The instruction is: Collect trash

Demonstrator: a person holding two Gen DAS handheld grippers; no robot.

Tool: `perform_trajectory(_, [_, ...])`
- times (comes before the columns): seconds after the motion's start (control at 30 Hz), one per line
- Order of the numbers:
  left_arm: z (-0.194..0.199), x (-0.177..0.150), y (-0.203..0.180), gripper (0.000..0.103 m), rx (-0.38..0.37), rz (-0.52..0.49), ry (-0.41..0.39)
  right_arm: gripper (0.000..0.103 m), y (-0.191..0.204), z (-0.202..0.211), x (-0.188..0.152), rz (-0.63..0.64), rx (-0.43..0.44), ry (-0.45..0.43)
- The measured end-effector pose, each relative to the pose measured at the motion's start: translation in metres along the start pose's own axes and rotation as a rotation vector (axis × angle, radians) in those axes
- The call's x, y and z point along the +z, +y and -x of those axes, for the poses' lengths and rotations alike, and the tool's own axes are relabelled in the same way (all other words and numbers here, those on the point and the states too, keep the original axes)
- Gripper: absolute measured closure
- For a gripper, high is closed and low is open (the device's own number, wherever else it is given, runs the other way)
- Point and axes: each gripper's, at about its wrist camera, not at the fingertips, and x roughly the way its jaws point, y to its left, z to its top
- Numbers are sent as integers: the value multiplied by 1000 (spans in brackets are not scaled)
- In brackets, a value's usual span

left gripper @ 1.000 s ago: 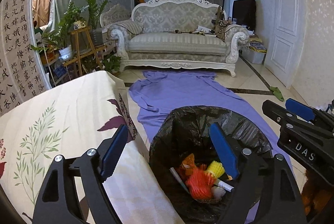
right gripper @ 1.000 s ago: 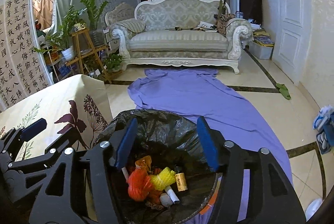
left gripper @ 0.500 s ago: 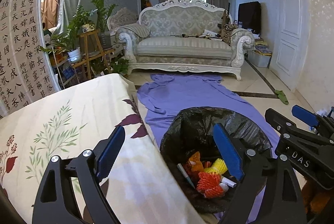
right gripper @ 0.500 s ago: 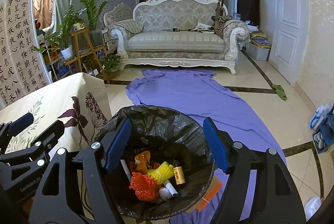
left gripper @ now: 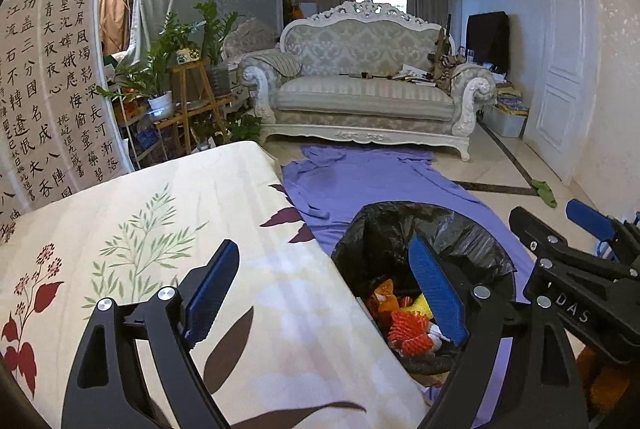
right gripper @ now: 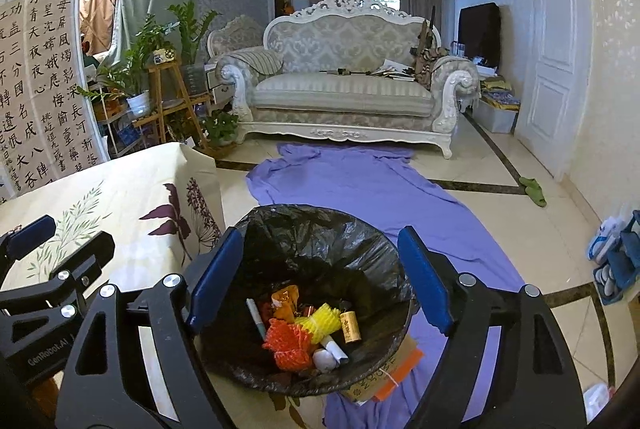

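R gripper [right gripper: 320, 279] jaws opening, empty, above bin [right gripper: 256, 373]; "DAS" on its side. L gripper [left gripper: 326, 289] wide apart, empty, at 9 o'clock, marked "GenRobot.AI". Calligraphy scroll [left gripper: 52, 85] at 10.

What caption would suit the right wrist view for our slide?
Right gripper, its jaws opening and empty, above a black-lined bin of collected trash.
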Motion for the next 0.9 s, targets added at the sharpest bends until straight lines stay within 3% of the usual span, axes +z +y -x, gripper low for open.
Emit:
perform_trajectory(0.43, [27, -2, 16, 19, -7, 36, -29, 24, 19, 35, -4, 25, 15, -35])
perform_trajectory(0.9, [32, -5, 23, 19, -9, 41, -32, 24, 20, 42, -4, 27, 11, -45])
